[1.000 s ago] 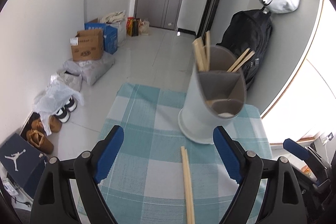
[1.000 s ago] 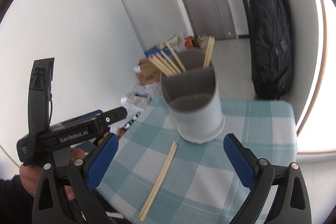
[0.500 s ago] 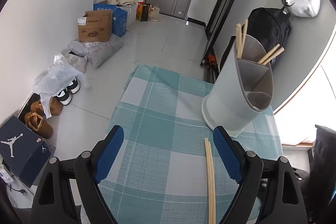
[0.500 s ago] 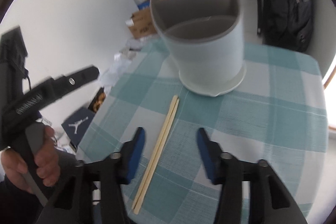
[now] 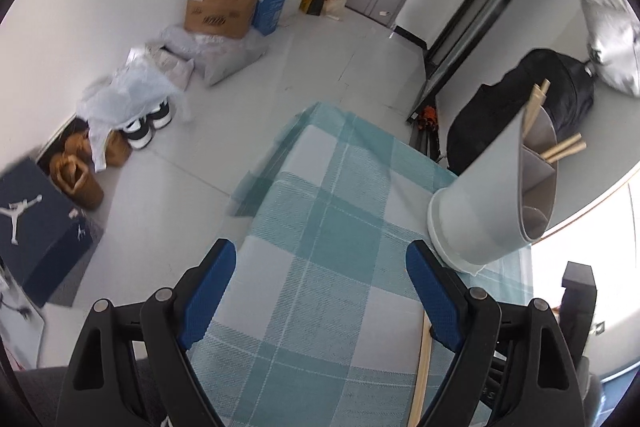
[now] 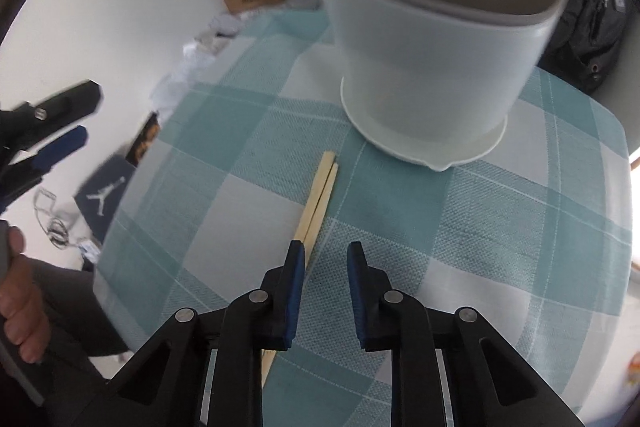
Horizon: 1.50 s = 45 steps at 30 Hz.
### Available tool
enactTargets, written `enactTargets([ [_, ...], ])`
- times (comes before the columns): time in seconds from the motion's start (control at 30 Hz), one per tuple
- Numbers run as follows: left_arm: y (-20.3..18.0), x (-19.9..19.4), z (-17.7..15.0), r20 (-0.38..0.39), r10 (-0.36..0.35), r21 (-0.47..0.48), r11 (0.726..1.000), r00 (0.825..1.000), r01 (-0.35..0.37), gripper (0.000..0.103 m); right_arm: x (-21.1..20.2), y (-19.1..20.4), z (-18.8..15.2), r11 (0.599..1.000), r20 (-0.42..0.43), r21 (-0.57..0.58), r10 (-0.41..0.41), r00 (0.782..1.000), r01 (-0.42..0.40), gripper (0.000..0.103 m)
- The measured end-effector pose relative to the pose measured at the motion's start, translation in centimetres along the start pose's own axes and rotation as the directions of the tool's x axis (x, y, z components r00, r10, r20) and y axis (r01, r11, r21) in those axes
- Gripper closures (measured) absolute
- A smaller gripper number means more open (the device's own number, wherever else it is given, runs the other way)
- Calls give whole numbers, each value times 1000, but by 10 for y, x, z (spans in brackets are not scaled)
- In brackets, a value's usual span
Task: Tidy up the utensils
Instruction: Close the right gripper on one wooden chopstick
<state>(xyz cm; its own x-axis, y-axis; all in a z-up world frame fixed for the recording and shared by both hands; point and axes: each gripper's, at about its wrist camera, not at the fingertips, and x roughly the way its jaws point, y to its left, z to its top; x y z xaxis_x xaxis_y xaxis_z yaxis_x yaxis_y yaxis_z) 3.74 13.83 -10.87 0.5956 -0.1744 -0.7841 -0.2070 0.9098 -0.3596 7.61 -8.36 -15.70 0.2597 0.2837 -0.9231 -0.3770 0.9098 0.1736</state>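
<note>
Right claw (image 6: 322, 253) narrowed and lower by chopsticks (image 6: 318, 197), left claw (image 5: 320, 259) swung leftward

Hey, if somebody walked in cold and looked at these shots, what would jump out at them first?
Probably the big grey utensil holder on the teal checked tablecloth, with chopsticks poking out of its compartments. Next, the loose pair of chopsticks lying in front of it, with the right gripper low over their near end, jaws part-open.
</note>
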Motion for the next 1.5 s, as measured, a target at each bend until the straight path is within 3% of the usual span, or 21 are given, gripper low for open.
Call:
enactTargets([
  [0.3,9,-7,5,13,-9,-37,999,1000,10,19,8,19,15,994,-26,-47,-99,995,98,83],
  [0.73,24,-5,8,7,2,-86,996,1000,-1,19,19,24,36,991,11,-54,-119,993,119,82],
  [0.83,27,-2,7,-3,2,-98,995,1000,-2,19,18,21,37,992,21,-36,-119,993,120,99],
  [1.0,25,1,5,-9,20,-86,996,1000,-20,19,12,15,35,997,47,12,-78,996,77,100],
  [1.2,15,5,1,-27,32,-42,999,999,-34,19,-23,5,29,999,159,53,-7,987,-2,100],
  [1.5,-17,20,-11,-89,42,80,996,995,-35,19,-80,-37,8,970,328,173,105,939,-169,100],
])
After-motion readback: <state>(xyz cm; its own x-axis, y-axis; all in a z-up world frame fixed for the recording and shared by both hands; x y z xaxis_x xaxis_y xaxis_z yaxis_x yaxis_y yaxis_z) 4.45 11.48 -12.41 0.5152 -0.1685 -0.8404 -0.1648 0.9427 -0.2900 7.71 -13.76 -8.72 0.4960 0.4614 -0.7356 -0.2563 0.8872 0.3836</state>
